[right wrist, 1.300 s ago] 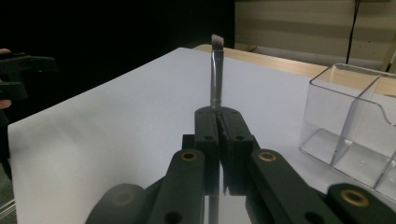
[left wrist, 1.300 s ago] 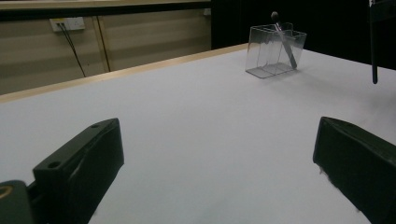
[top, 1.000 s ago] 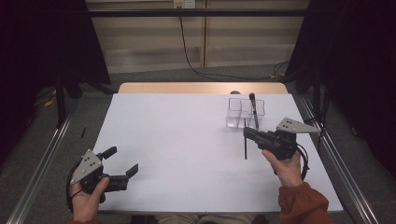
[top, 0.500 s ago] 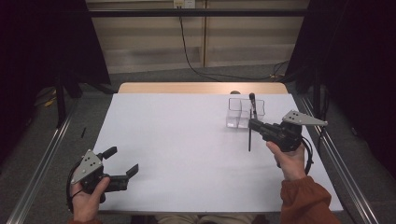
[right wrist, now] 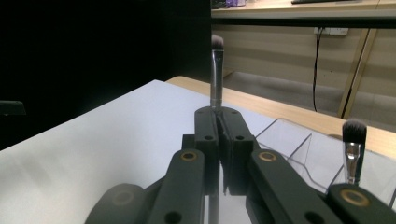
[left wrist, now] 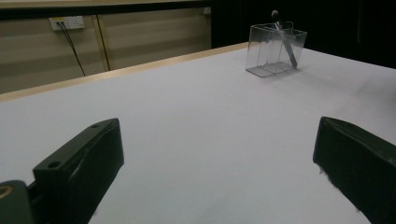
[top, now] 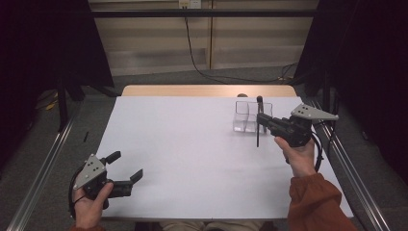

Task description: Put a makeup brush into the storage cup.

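Observation:
My right gripper (top: 262, 121) is shut on a thin makeup brush (top: 258, 138), held upright just in front of a clear two-compartment container (top: 243, 118) at the table's far right. In the right gripper view the shut jaws (right wrist: 219, 116) pinch the brush handle, and its bristle head (right wrist: 216, 44) points up. A second brush (top: 260, 101) stands inside the container, also seen as the second brush (right wrist: 353, 140) beside my jaws. My left gripper (top: 127, 164) rests open near the front left corner, with nothing between its fingers (left wrist: 79, 172).
A white sheet covers the table (top: 192, 144), with a wooden strip (top: 207, 90) along the far edge. Metal rails (top: 43, 168) run along both sides. The container (left wrist: 273, 51) stands far off in the left gripper view.
The right gripper has carried the brush away from the person and to the right, up to the container. The left gripper has not moved.

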